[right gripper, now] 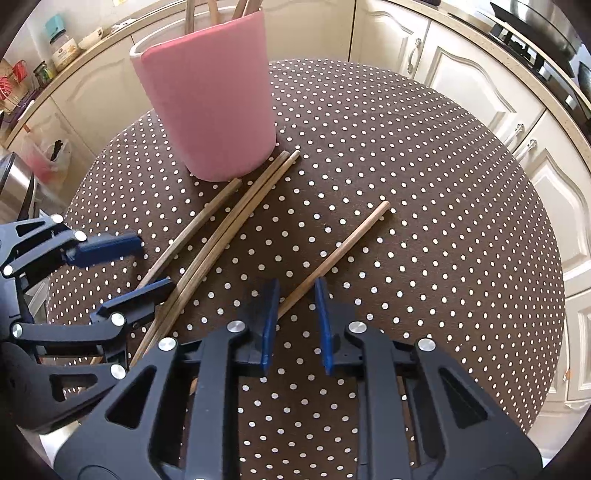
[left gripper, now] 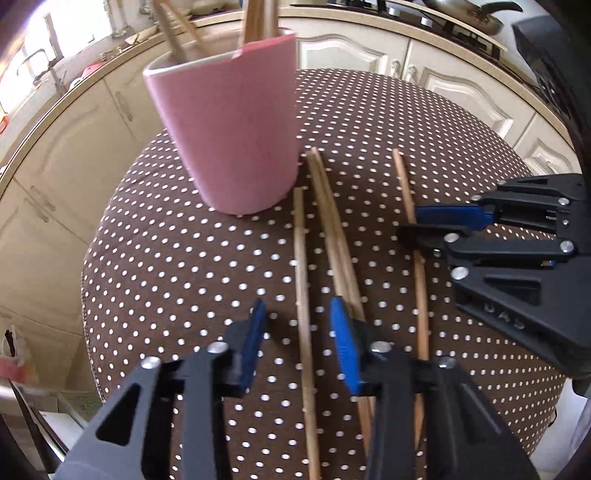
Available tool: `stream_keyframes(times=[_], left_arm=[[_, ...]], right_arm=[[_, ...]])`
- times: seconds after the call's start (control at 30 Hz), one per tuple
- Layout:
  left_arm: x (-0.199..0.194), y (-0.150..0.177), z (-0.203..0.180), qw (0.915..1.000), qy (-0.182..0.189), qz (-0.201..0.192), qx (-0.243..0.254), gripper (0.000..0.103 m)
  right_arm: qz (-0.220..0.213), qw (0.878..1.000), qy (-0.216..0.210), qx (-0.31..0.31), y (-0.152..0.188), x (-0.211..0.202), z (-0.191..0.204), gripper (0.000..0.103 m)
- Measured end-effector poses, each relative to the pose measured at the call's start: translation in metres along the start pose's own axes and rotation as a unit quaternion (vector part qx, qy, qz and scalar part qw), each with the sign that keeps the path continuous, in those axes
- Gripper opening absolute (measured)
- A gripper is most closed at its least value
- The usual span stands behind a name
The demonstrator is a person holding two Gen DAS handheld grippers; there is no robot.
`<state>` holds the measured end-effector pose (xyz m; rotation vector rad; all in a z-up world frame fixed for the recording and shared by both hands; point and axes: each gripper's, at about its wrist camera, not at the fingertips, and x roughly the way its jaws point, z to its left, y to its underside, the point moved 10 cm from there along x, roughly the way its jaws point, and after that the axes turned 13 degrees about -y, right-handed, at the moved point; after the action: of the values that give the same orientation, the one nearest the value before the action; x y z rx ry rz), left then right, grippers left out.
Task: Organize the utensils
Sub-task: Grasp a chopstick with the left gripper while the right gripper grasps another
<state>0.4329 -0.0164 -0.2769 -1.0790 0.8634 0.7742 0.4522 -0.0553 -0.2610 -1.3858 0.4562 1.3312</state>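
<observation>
A pink cup [left gripper: 229, 133] holding several wooden chopsticks stands on the round brown polka-dot table [left gripper: 184, 258]; it also shows in the right wrist view [right gripper: 210, 103]. Several loose chopsticks lie in front of the cup. My left gripper [left gripper: 299, 332] is open, its jaws on either side of the leftmost chopstick [left gripper: 301, 266], low over the table. My right gripper [right gripper: 295, 310] is open, its jaws on either side of the separate rightmost chopstick [right gripper: 347, 247]. A pair of chopsticks [right gripper: 236, 221] lies between. Each gripper shows in the other's view: the right [left gripper: 436, 225], the left [right gripper: 136, 262].
Cream kitchen cabinets [right gripper: 461, 74] and a countertop curve around the table. A stove with a pan [left gripper: 465, 14] is at the back right. Jars and bowls [right gripper: 62, 48] stand on the counter at the back left. A plastic bag [right gripper: 48, 155] hangs by the table's left edge.
</observation>
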Motion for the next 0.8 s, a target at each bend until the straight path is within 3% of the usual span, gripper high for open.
stream_keyframes(times=[0.07, 0.13, 0.17, 0.4, 0.8], left_arm=[[-0.001, -0.003, -0.005, 1.0, 0.001, -0.001, 0.002, 0.006], [-0.001, -0.005, -0.007, 1.0, 0.005, -0.001, -0.008, 0.006], [-0.002, -0.006, -0.007, 0.9999, 0.006, -0.003, -0.012, 0.006], [-0.013, 0.008, 0.002, 0.999, 0.006, -0.031, -0.031, 0.005], [-0.065, 0.014, 0.016, 0.9941, 0.043, -0.079, -0.059, 0.005]], right_arm=[[-0.006, 1.0, -0.006, 0.002, 0.002, -0.002, 0.001, 0.015], [-0.016, 1.0, -0.012, 0.002, 0.005, -0.007, 0.004, 0.009], [-0.02, 1.0, -0.016, 0.003, 0.005, -0.009, 0.005, 0.001], [-0.029, 0.999, -0.041, 0.01, 0.017, -0.014, 0.008, 0.001], [-0.058, 0.996, -0.068, 0.017, 0.025, -0.043, 0.013, 0.001]])
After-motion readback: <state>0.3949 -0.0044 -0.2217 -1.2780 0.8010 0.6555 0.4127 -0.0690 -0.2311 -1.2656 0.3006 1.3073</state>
